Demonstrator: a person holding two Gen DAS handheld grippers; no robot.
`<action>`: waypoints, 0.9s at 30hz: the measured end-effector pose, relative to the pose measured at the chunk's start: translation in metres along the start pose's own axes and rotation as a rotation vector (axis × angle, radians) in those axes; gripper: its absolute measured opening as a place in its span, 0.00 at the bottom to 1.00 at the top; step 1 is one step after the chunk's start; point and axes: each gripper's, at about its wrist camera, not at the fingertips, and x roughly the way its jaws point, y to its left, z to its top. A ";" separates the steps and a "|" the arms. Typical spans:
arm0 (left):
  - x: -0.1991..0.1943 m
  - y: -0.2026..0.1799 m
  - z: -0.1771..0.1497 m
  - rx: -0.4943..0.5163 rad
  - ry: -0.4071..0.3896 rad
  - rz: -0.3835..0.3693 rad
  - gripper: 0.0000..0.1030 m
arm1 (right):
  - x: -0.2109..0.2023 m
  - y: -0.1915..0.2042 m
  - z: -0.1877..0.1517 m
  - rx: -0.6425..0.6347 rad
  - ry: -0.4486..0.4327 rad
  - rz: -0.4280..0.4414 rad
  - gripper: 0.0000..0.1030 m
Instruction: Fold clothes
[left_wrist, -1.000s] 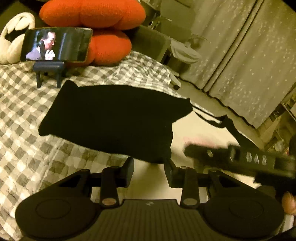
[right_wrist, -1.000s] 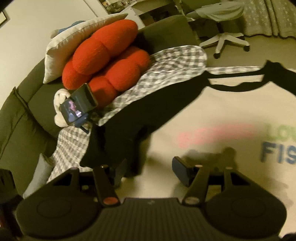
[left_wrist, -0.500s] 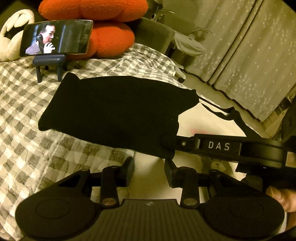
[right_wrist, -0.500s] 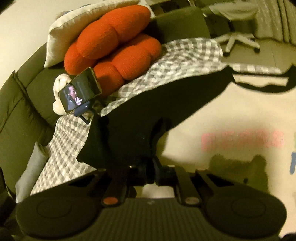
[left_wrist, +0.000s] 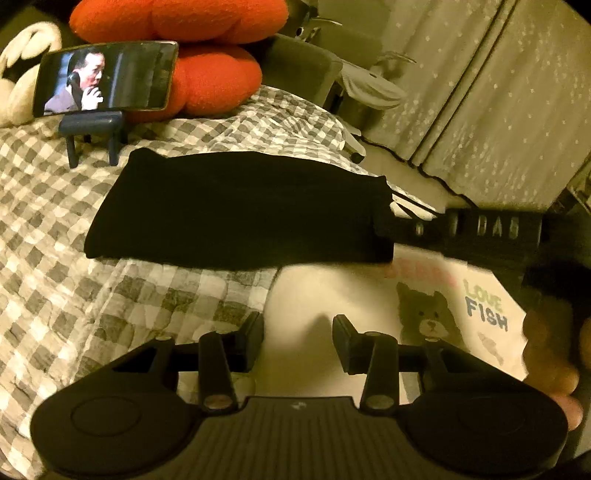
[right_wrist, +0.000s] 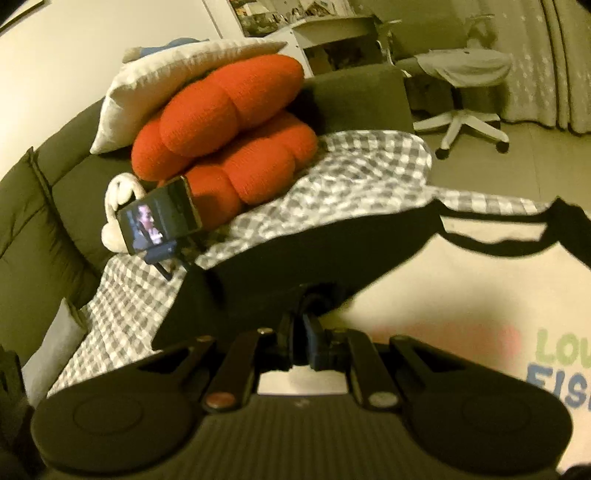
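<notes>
Home living room, sofa (right_wrist: 44, 206), cushions (right_wrist: 229, 122), curtains (left_wrist: 498, 92)

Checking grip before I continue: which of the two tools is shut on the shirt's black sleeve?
The right tool: its fingers are pinched together on the black sleeve. The left tool is open over the shirt's cream body, holding nothing.

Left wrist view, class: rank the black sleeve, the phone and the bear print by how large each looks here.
1. black sleeve
2. phone
3. bear print

The phone sits farther from the camera, so apparent size is not true size.

Black sleeve (left_wrist: 236, 214) – cream shirt (left_wrist: 332, 295); grey-white checked blanket (left_wrist: 55, 221); red cushions (right_wrist: 229, 147).
</notes>
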 end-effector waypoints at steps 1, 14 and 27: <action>0.000 0.000 0.000 0.001 0.000 0.001 0.39 | 0.001 -0.004 -0.002 0.013 0.001 0.002 0.08; 0.002 0.006 0.004 -0.032 0.014 -0.022 0.40 | 0.007 -0.043 -0.013 0.239 0.016 0.090 0.60; 0.002 -0.002 0.001 0.031 0.010 0.011 0.40 | 0.038 -0.016 -0.004 0.152 -0.005 0.053 0.09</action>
